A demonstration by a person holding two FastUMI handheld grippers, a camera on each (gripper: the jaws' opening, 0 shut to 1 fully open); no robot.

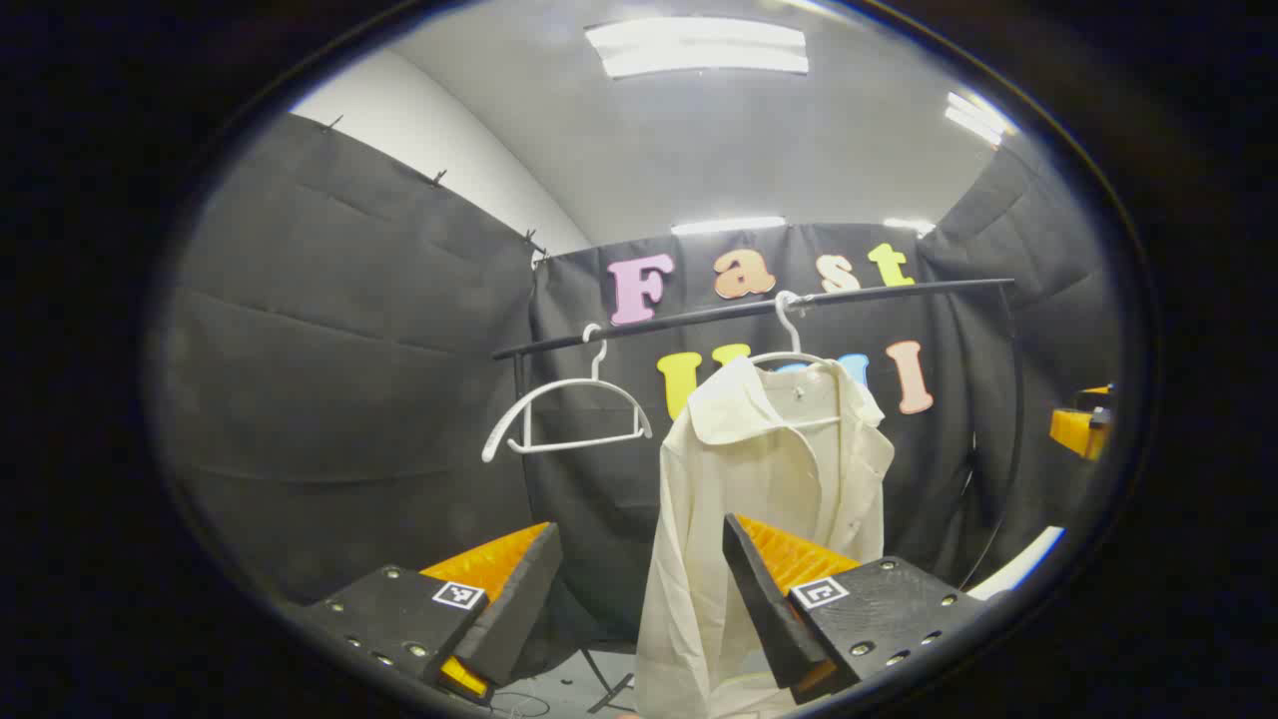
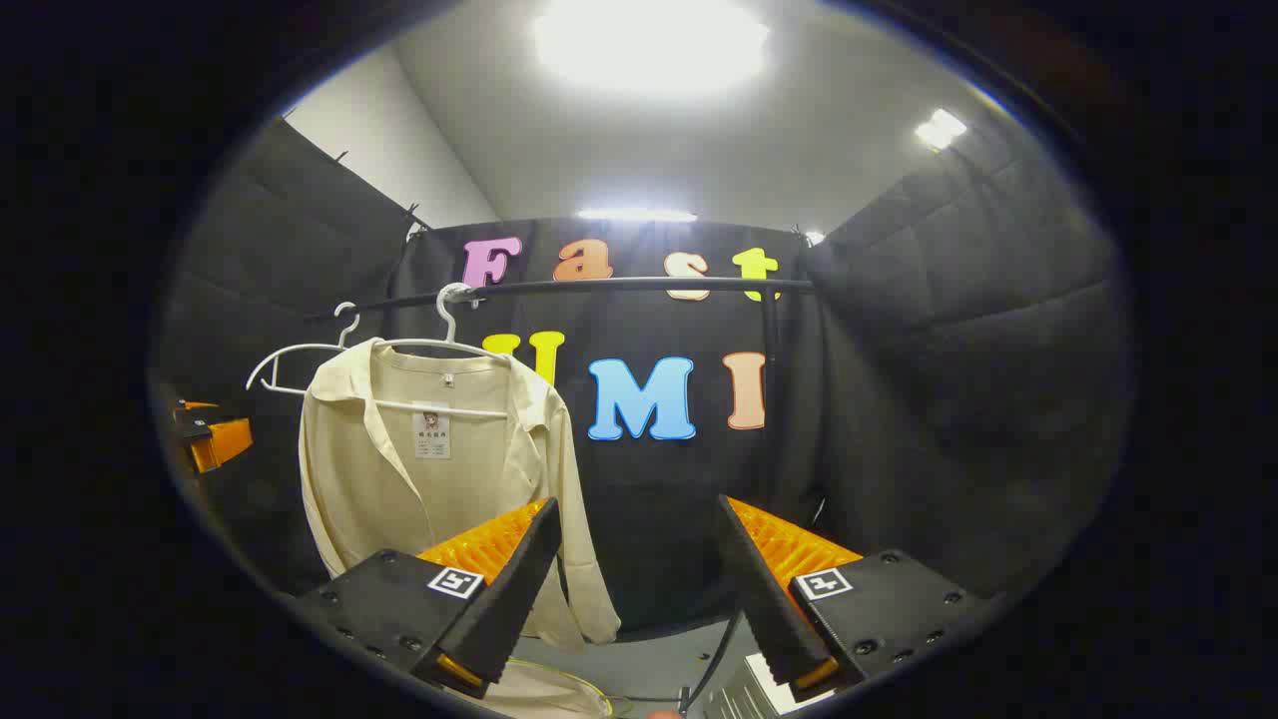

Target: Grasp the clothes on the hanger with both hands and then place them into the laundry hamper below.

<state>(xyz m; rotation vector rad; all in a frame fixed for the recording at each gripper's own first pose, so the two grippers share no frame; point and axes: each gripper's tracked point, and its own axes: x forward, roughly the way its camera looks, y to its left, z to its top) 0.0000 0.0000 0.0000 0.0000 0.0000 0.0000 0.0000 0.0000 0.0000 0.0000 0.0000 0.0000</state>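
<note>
Left gripper view: the shirt is seen hanging lengthwise, far beyond the spread, empty left gripper. Right gripper view: it is seen far left of the right gripper, equally spread and empty.

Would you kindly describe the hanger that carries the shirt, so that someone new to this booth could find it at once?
Look for the dark rail running across the black cloth wall. Two white hangers hook over it, and the loaded hanger carries a cream collared shirt that hangs open at the front. The empty hanger beside it is bare, which tells them apart.
</note>
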